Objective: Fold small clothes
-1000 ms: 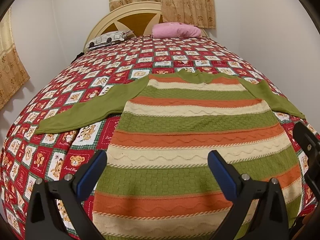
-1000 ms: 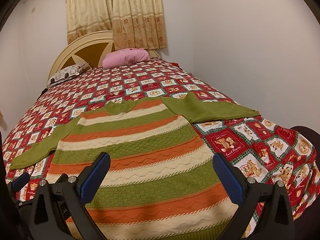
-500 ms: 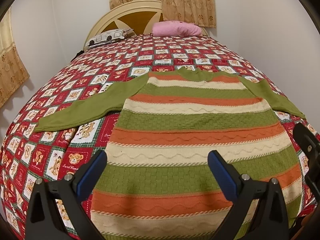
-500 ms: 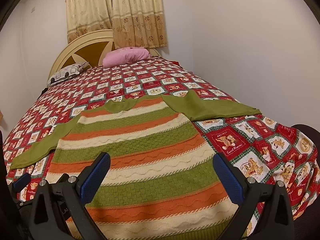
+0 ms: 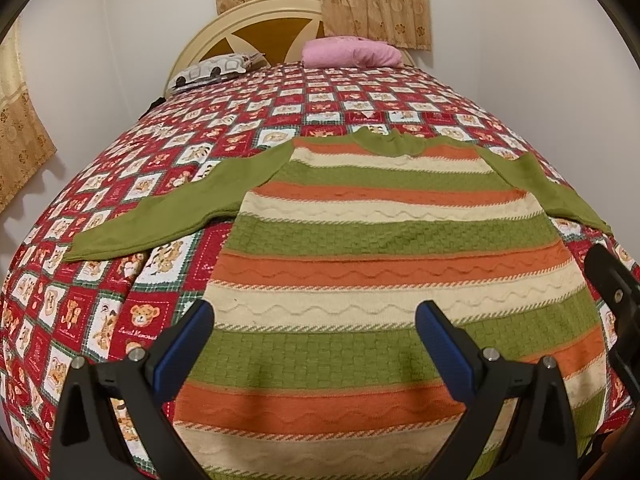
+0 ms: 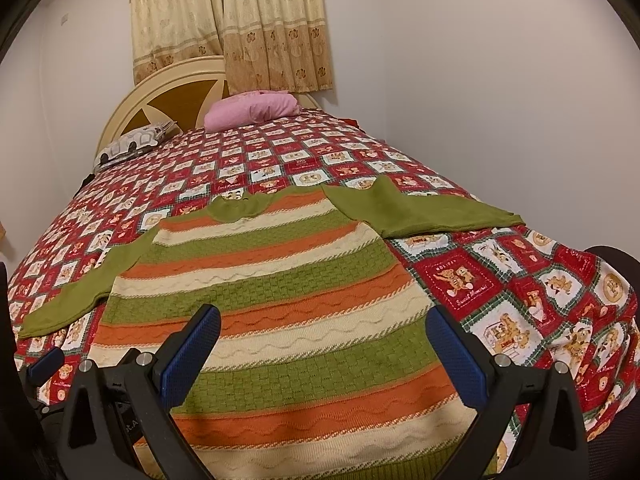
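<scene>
Striped sweater [image 5: 384, 264] spread flat on the bed [image 5: 120, 184], hem toward the cameras, green collar [image 5: 390, 145] toward the headboard [image 5: 256, 20]. Bands of green, orange and cream across the body; both plain green sleeves out to the sides, left sleeve [image 5: 172, 212] slanting over the bear-print quilt [image 6: 500, 280], right sleeve [image 6: 424, 212] reaching toward the bed's wall-side edge.

Left gripper [image 5: 314, 334] hovering over the lower part of the sweater, fingers [image 5: 186, 344] spread wide, nothing held between them. Left finger over the sweater's left side edge, where knit meets quilt; right finger over the body, above a green band. No visible contact with the fabric.

Right gripper [image 6: 322, 338] likewise above the lower part of the sweater, fingers [image 6: 456, 358] wide apart and empty. Left finger over the striped body, right finger near the sweater's right side edge, quilt just beyond. Hem passing beneath both grippers, out of sight under the black frames.

Part of the right gripper visible at the right edge of the left wrist view; a blue pad of the left gripper at the lower left of the right wrist view.

Pink pillow [image 6: 252, 110] and a patterned pillow [image 5: 212, 70] at the head of the bed, well apart from the sweater. Beige curtains [image 6: 276, 24] behind the headboard.
</scene>
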Motion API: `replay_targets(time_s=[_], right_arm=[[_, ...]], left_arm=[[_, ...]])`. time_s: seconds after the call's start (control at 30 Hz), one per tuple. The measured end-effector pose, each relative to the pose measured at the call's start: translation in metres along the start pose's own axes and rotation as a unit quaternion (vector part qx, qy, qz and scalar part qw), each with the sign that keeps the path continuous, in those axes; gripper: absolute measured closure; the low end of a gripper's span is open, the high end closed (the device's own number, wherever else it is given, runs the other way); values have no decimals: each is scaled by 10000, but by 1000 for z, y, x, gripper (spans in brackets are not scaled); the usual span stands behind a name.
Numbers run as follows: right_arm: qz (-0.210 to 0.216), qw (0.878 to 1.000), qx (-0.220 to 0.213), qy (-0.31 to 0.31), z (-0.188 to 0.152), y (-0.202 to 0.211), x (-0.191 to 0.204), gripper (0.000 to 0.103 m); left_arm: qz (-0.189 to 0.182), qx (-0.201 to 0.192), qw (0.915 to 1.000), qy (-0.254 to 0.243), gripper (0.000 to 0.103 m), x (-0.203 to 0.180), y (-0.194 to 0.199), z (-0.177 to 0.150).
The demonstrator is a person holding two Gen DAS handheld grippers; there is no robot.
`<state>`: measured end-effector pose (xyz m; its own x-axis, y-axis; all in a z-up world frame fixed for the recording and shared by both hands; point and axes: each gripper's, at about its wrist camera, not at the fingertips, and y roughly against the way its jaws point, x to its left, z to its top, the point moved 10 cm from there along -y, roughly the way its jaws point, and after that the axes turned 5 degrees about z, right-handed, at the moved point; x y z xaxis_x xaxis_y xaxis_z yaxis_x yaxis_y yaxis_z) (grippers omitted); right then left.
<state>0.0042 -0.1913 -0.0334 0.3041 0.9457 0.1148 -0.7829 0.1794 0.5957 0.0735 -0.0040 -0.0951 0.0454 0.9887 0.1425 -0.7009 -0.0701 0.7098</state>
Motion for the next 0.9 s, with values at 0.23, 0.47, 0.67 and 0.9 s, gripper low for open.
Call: replay_targets(time_s=[0.23, 0.47, 0.67, 0.9], right_arm=[[-4, 9999, 109, -24, -2, -10, -1, 1], [9, 9998, 187, -36, -4, -18, -2, 1], [-3, 9996, 277, -70, -7, -28, -7, 1], [45, 9993, 336, -125, -1, -43, -20, 1]], left_arm=[[3, 96, 10000, -16, 1, -2, -7, -1], [16, 155, 9999, -62, 1, -6, -11, -2], [28, 221, 9997, -112, 1, -12, -18, -1], [-421, 27, 9990, -128, 0, -16, -32, 16]])
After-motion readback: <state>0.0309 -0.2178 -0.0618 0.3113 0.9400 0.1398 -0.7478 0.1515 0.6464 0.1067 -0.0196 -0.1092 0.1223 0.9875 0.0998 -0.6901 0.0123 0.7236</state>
